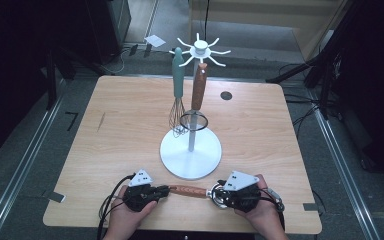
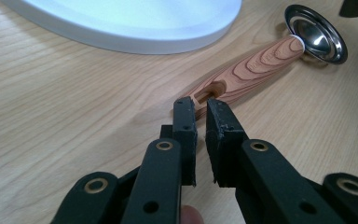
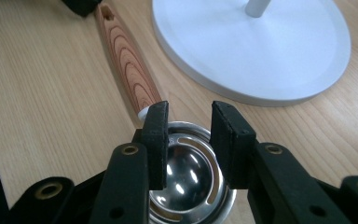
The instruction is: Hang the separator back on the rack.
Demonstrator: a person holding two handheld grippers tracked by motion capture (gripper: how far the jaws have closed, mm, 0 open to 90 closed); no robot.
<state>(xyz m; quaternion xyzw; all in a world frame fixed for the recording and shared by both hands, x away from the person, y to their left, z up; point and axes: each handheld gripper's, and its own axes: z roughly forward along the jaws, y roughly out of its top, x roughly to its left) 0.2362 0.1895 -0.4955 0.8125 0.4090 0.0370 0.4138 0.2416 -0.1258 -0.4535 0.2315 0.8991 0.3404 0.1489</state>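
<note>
Two grippers are at work on one utensil, and we start at their fingers. Those of the left gripper (image 2: 200,112) stand nearly together at the slotted tail of the wooden handle (image 2: 249,70); we cannot tell whether they pinch it or merely touch it. Those of the right gripper (image 3: 189,122) stand apart, straddling the steel bowl (image 3: 186,186) of the same utensil, with no clamp yet visible. The utensil, a wood-handled ladle or scoop, lies flat on the bench (image 1: 120,130) near the person's edge, just beside the white round base (image 1: 190,152) of the hanging stand.

We judge the step in hand to be picking up this utensil, probably to hang it by its handle slot on one of the stand's hooks (image 1: 200,50). Next, the left fingers need a firm hold on the handle and a lift clear of the base.

Count: one whisk (image 1: 178,95) with a green handle and one strainer (image 1: 196,100) with a wooden handle hang on the stand; one utensil lies on the bench; one stand; two grippers.
</note>
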